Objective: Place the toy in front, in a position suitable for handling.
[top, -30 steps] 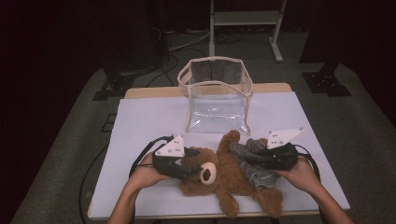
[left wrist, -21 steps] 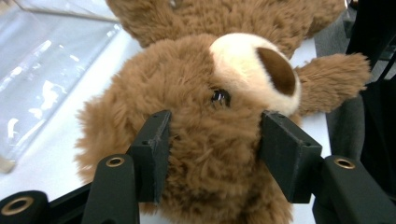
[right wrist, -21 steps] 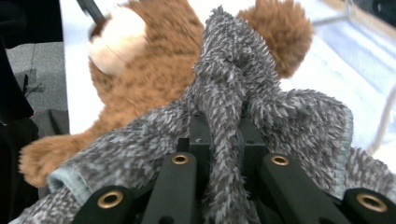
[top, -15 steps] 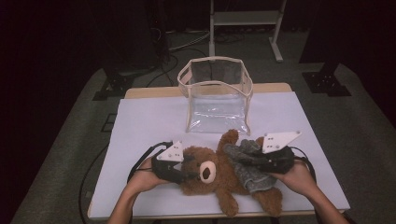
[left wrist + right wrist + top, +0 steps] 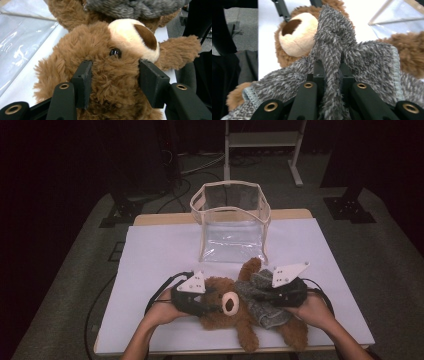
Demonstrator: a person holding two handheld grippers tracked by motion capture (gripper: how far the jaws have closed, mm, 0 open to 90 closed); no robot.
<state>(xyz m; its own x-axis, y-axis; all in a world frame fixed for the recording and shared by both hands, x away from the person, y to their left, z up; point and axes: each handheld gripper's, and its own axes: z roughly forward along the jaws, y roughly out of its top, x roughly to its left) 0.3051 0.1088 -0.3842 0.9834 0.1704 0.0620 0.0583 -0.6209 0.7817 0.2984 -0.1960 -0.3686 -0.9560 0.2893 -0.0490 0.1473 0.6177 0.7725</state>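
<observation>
High view, bear: one brown teddy bear [image 5: 235, 312] lies on its back on the white-covered table [image 5: 160, 255], toward the 6 o'clock edge, head pointing to 9 o'clock.
High view, sweater: one grey fuzzy sweater [image 5: 262, 302] covers the bear's body.
High view, bag: one clear bag [image 5: 231, 220] with cream trim stands open at 12 o'clock from the bear, apart from it.
High view, tongs: two; the left gripper [image 5: 210, 302] is at the bear's head, the right gripper [image 5: 262, 296] on the sweater.
High view, hands: two, one behind each tool.
Left gripper view, jaws: two black jaws are spread on either side of the bear's head, pressing into the fur at 9 and 3 o'clock; clenched on the head, as far as I can see.
Left gripper view, face: one dark eye [image 5: 115, 52] and one cream muzzle [image 5: 132, 37] lie toward 12 o'clock.
Right gripper view, jaws: nearly together, pinching one raised fold of the sweater [image 5: 332, 57].
Right gripper view, muzzle: at 11 o'clock.
</observation>
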